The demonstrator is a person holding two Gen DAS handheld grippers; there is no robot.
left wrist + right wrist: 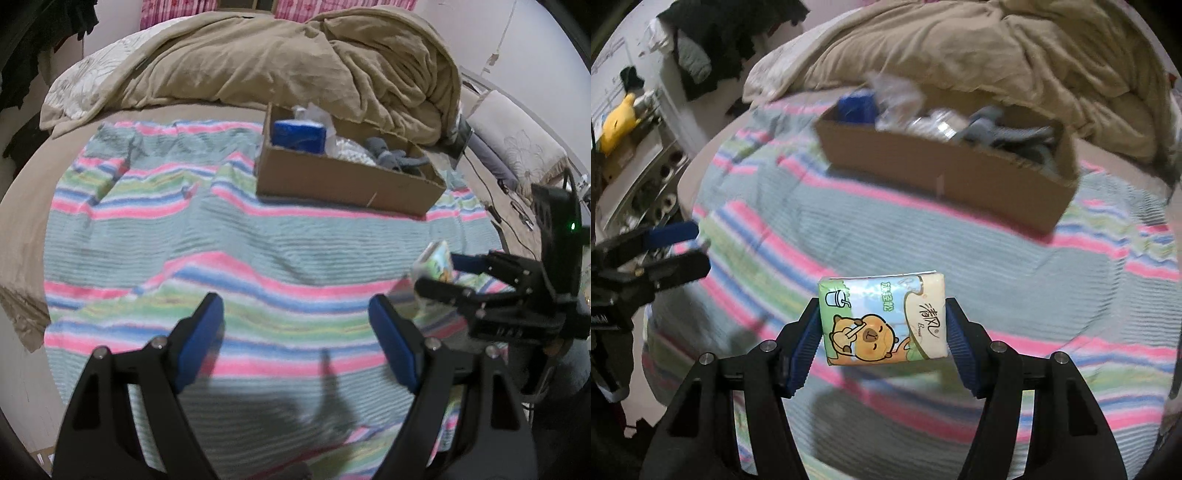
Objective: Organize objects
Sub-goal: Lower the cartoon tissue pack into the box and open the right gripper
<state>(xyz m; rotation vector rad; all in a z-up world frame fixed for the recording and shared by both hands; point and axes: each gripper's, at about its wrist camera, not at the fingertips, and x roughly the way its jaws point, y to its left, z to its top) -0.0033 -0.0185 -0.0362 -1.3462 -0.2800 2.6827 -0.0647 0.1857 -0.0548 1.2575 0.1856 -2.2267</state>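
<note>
Right gripper [882,332] clamps a small plastic-wrapped tissue pack with a cartoon bear print [882,317] between its blue pads, lifted above the pink, green and blue striped towel [923,243], short of the brown cardboard box [942,170]; left gripper [295,332] spread wide, holding nothing.

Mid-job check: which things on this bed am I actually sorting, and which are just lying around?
Part of the job:
- tissue pack, clamped in the right gripper
- cardboard box, holding a blue pack, clear plastic and grey cloth
- left gripper, open, empty

Just lying about:
- striped towel
- tan duvet
- yellow plush toy
</note>
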